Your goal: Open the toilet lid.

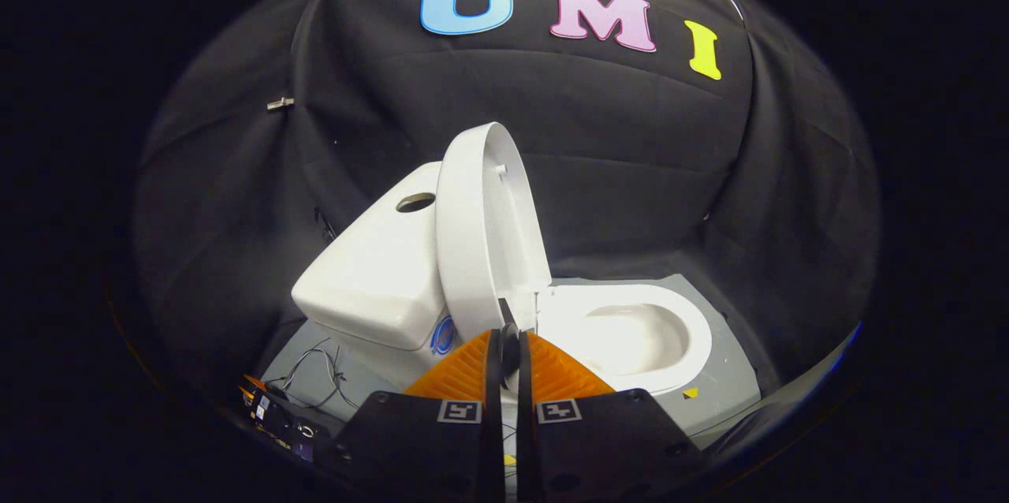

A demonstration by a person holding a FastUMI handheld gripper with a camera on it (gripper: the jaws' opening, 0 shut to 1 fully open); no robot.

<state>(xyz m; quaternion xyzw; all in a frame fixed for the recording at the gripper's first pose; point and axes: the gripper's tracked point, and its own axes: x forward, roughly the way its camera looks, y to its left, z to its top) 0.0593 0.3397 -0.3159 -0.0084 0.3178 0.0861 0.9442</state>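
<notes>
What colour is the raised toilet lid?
White, seen best in the gripper view: toilet lid.

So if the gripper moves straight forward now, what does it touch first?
Most likely the raised toilet lid, near its hinge, just ahead of the nearly closed gripper. Depth is unclear; the fingers may already be very close to it.

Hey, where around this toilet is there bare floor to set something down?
The grey floor mat is bare beyond the bowl, up to the cloth wall, apart from a small yellow marker. Beside the tank it is crowded: loose wires and a small device. The tongs sit nearly shut just before the raised lid.
</notes>
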